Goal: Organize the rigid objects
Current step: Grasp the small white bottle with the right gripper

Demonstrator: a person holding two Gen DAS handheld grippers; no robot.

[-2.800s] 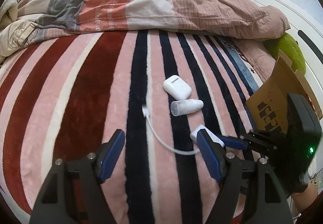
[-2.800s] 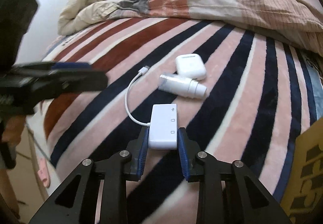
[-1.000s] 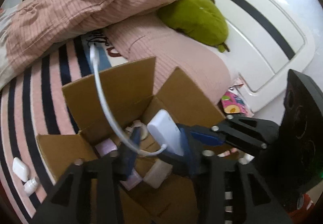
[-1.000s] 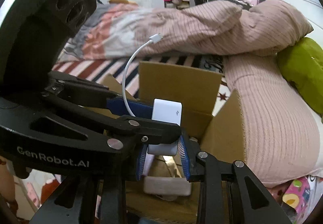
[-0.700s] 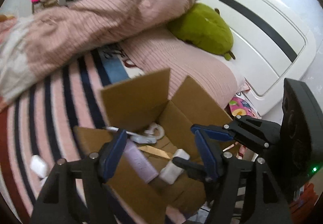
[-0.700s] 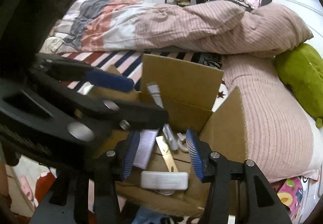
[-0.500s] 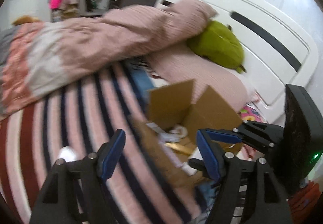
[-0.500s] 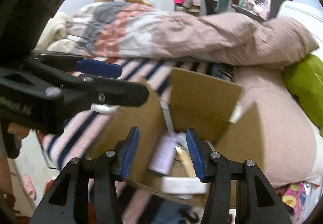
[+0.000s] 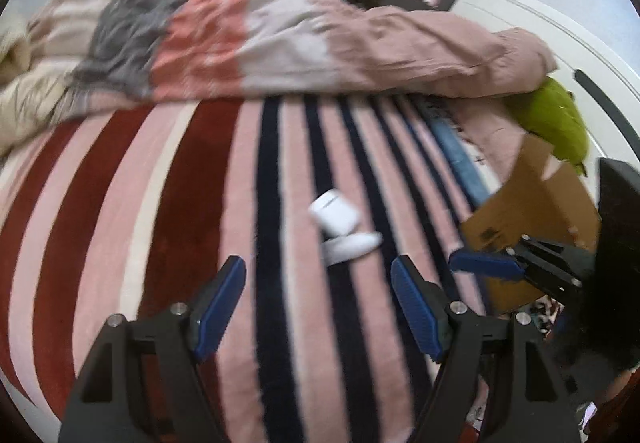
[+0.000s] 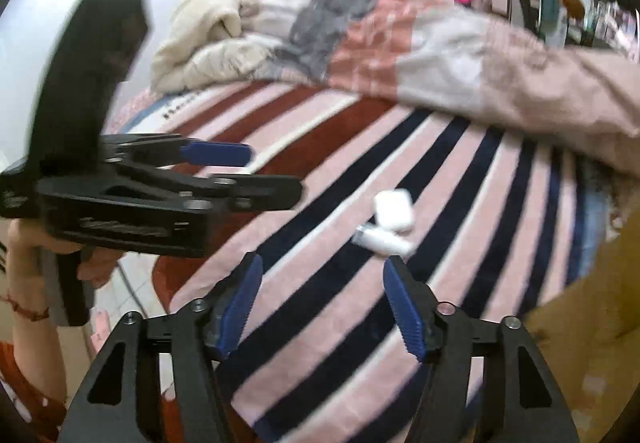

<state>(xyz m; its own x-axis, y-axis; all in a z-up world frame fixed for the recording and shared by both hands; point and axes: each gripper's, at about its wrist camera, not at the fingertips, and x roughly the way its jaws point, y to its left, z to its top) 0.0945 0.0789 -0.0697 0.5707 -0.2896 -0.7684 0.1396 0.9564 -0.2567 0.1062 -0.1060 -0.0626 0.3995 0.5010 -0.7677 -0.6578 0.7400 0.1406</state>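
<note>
The white tube lay just ahead of the right gripper, long axis crosswise, earbud case beyond; both grippers gaped empty; the left gripper sat slightly farther.

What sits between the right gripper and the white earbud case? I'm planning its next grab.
In the right wrist view, the small white bottle lies between the open right gripper and the earbud case.

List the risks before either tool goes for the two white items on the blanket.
The white case and the small white tube lie touching; closing on one may knock the other away. The tube looks round and could roll on the soft striped blanket. The left tool and right tool, both open, might collide.
</note>
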